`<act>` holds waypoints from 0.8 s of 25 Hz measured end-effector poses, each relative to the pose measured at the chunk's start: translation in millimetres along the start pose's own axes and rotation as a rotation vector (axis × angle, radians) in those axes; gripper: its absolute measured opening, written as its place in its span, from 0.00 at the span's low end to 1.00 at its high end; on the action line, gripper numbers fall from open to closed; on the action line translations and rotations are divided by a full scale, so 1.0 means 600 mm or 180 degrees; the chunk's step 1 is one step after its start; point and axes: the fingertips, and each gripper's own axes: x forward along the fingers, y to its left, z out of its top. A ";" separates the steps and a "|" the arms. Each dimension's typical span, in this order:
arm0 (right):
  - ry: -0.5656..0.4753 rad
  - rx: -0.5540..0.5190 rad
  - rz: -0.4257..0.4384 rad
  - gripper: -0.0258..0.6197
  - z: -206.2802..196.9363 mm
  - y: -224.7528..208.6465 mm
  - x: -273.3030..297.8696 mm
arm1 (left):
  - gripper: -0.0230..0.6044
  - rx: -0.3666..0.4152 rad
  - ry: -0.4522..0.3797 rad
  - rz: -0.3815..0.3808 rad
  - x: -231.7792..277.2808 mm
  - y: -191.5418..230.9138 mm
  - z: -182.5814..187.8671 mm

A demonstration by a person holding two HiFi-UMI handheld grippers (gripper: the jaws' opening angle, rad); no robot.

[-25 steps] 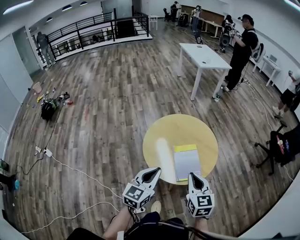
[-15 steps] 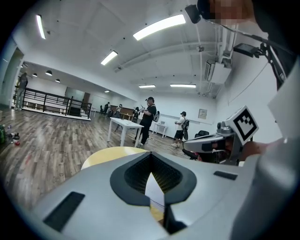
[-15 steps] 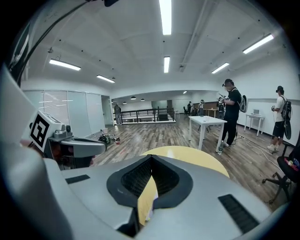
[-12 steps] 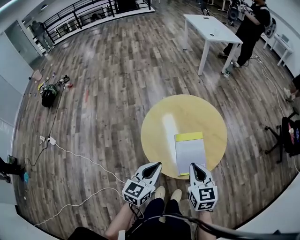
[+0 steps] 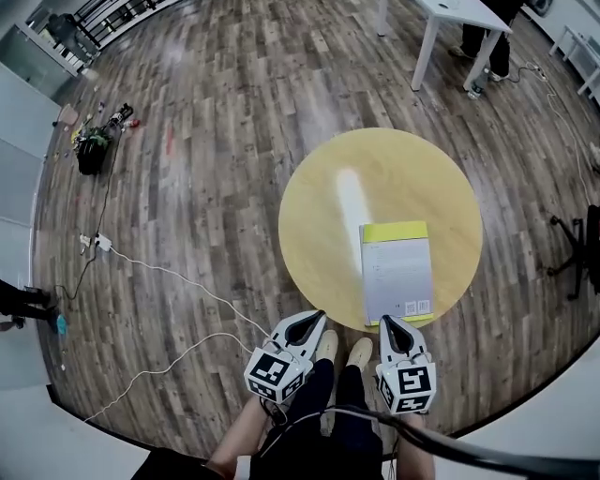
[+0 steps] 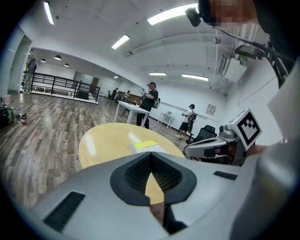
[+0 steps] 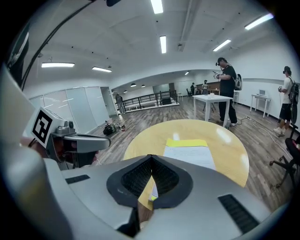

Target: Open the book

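A closed book (image 5: 397, 272) with a white cover and a yellow-green strip along its far edge lies flat on the right near part of a round yellow table (image 5: 328, 206). Both grippers hover just short of the table's near rim. My left gripper (image 5: 317, 319) is shut and empty, to the left of the book's near edge. My right gripper (image 5: 386, 322) is also shut and empty, close to the book's near left corner. In the left gripper view the book (image 6: 145, 146) lies beyond the closed tips (image 6: 151, 154). In the right gripper view the book (image 7: 187, 152) sits right ahead of the closed tips (image 7: 151, 157).
White cables (image 5: 169, 281) run across the wooden floor at left, with a dark bag (image 5: 91, 152) and clutter further off. A white table (image 5: 459, 14) with a person (image 5: 487, 37) beside it stands at the far right. A black chair (image 5: 586, 253) is at the right edge. My shoes (image 5: 342, 352) are under the near rim.
The head view has tipped downward, so the table and book look larger and nearer. Both grippers have sunk toward the table's near rim, still shut.
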 end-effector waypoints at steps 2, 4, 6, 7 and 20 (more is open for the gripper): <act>0.0054 0.0015 0.0016 0.04 -0.018 0.001 0.007 | 0.03 -0.0032 0.0022 0.0012 0.002 0.001 -0.012; 0.0110 0.0043 0.0027 0.04 -0.032 0.002 0.008 | 0.03 -0.0048 0.0033 0.0013 0.001 -0.003 -0.016; 0.0160 0.0087 0.0026 0.04 -0.041 0.001 0.012 | 0.03 -0.0046 0.0014 0.0012 -0.002 -0.008 -0.011; 0.0184 0.0107 0.0017 0.04 -0.045 -0.001 0.017 | 0.03 -0.0040 -0.0002 0.0011 -0.003 -0.009 -0.006; 0.0577 0.0229 -0.0021 0.04 -0.114 -0.028 0.102 | 0.03 -0.0069 -0.0025 -0.0006 -0.011 -0.018 -0.010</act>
